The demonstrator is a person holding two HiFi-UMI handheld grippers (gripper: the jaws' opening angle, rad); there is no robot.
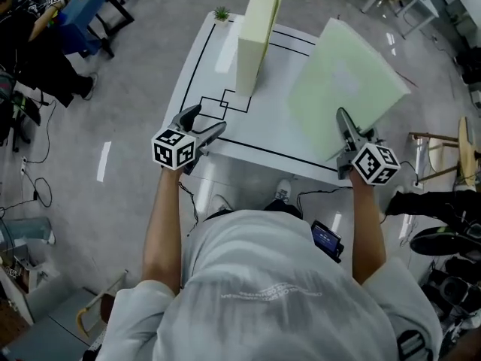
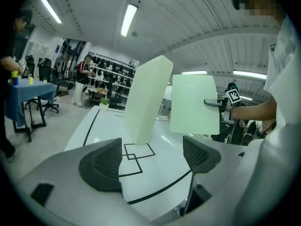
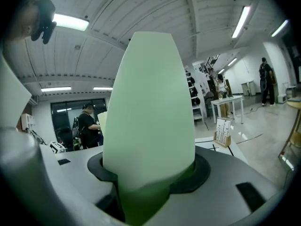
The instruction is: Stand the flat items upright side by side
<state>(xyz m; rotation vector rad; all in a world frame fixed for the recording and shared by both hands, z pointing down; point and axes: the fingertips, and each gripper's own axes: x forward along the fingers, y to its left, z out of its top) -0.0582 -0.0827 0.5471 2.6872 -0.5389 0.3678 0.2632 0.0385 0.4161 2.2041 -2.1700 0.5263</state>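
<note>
- Left hand-held gripper (image 1: 207, 120) (image 2: 150, 159): released. The jaws stand apart with nothing between them. It sits at the near edge of the desk (image 1: 248, 145) (image 2: 94, 126), left of and nearer the person than the upright foam slab (image 1: 255, 40) (image 2: 148, 100).
- Potted plant (image 1: 221, 13) (image 2: 104, 101): stands at the far desk corner, just left of the upright foam slab.
- Black outlined squares (image 1: 225, 104): marked on the desk at the near foot of the upright foam slab.
- Upright foam slab: pale yellow-green, stands on its narrow edge on the desk, untouched by either hand-held gripper.
- Second foam slab (image 1: 342, 85) (image 2: 194, 105) (image 3: 148, 112): pale green, tilted, to the right of the upright foam slab and apart from it.
- Right hand-held gripper (image 1: 344, 119) (image 3: 150, 173): clenched on the near edge of the second foam slab, which fills the gap between its jaws.
</note>
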